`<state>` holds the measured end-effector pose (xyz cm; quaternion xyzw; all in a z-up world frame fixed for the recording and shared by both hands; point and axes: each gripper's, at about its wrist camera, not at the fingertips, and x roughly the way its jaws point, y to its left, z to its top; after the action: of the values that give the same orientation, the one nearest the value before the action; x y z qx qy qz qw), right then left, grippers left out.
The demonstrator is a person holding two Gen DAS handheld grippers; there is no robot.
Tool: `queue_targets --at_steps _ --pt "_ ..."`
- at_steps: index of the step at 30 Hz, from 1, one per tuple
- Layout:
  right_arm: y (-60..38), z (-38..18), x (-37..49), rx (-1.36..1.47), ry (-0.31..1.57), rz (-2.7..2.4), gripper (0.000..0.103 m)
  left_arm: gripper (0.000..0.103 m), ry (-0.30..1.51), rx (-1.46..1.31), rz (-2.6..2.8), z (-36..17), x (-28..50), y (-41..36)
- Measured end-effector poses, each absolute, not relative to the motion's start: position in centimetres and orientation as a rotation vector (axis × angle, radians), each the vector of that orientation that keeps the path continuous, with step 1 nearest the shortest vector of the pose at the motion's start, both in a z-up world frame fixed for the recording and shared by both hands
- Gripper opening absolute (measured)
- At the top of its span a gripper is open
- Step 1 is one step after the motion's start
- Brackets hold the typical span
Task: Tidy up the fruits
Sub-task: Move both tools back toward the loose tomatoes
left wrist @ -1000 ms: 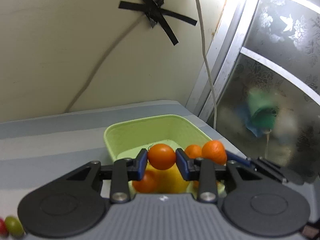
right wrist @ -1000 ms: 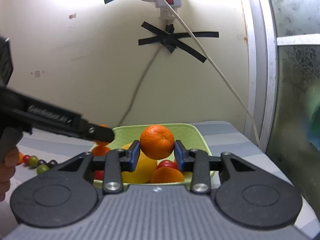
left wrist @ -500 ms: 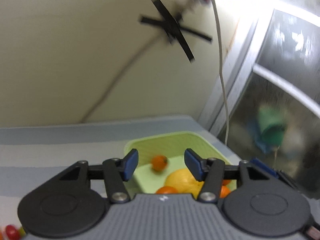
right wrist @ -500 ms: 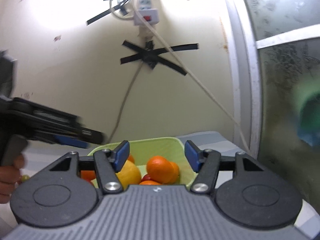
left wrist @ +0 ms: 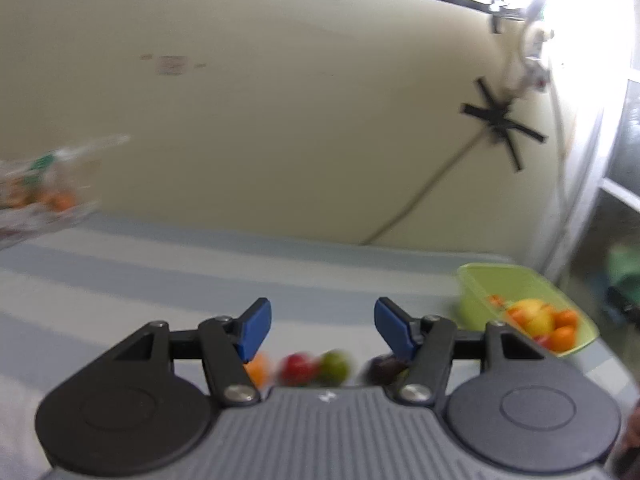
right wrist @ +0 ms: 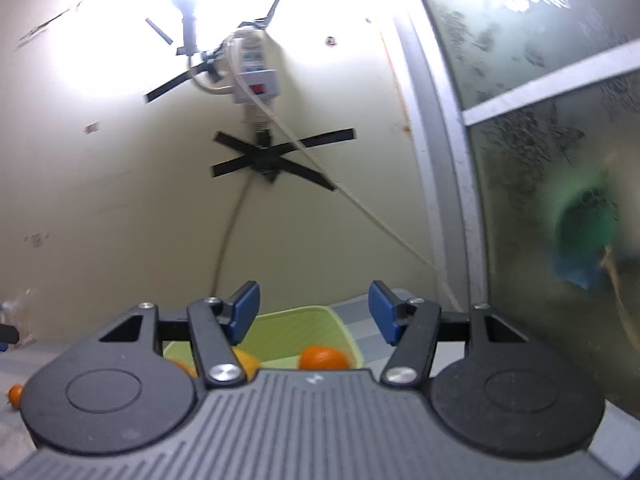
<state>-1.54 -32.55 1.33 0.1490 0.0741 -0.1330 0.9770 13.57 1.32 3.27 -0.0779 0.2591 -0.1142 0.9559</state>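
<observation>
My left gripper [left wrist: 322, 328] is open and empty above the striped table. Just below it lies a row of small fruits: an orange one [left wrist: 258, 368], a red one [left wrist: 297, 367], a green one [left wrist: 334, 364] and a dark one [left wrist: 383, 366]. The green tub [left wrist: 476, 280] with oranges and a yellow fruit [left wrist: 534, 318] sits at the right. My right gripper [right wrist: 314, 314] is open and empty, raised above the same green tub [right wrist: 296, 330], where an orange [right wrist: 323, 358] and a yellow fruit [right wrist: 244, 362] show.
A clear bag with fruit [left wrist: 38, 196] lies at the far left of the table. A small orange fruit [right wrist: 16, 394] lies on the table left of the tub. The wall with taped cable and power strip [right wrist: 256, 76] stands behind. A frosted window [right wrist: 560, 160] is to the right.
Both grippers let their oranges go into the tub and opened. The left gripper swung left, away from the tub, over the row of small fruits. The right gripper tilted upward.
</observation>
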Motion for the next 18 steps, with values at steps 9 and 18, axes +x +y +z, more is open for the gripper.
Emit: queue_targets --at_steps 9,18 --pt "-24.2 2.0 -1.7 0.211 0.235 0.028 0.062 0.058 0.572 -0.199 -0.168 0.6 12.6 5.4" --pt "-16.5 1.5 3.4 0.042 0.427 0.227 0.062 0.058 0.573 -0.183 -0.201 -0.8 12.0 5.9"
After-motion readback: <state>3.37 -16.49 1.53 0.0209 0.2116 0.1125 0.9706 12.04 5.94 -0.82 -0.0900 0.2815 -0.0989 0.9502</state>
